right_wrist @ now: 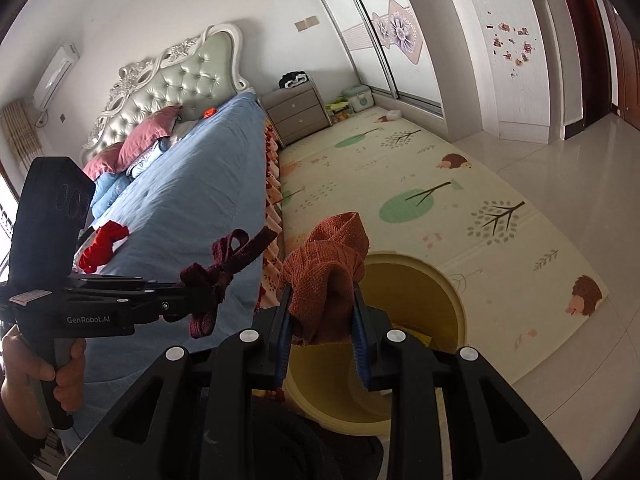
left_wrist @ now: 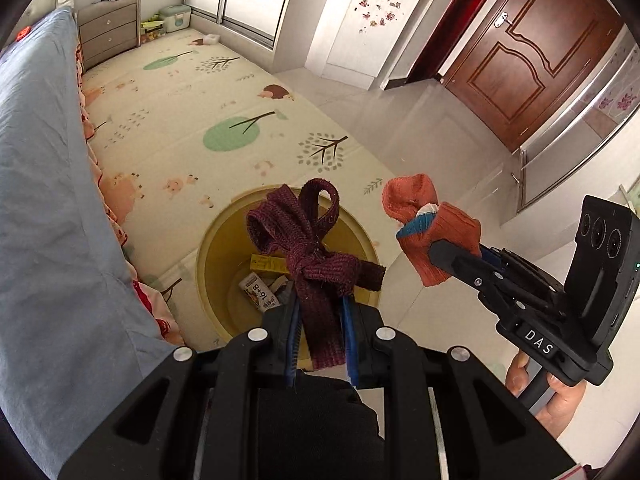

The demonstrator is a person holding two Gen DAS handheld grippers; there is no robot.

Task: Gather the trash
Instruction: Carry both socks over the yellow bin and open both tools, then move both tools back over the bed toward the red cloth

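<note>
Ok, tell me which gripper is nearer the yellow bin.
Left. The left gripper holds the maroon sock right above the yellow bin; the right gripper, clamping the orange sock, is off to its side.

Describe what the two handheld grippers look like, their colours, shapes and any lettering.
Both are matte black plastic with angular, cut-out frames and round silver bolt heads. The fingers carry blue ribbed pads. The right gripper bears a white "DAS" label and a tall black block with three round lenses. The left gripper reads "GenRobot.AI" in white on its side and has a grey handle. No cables show.
</note>
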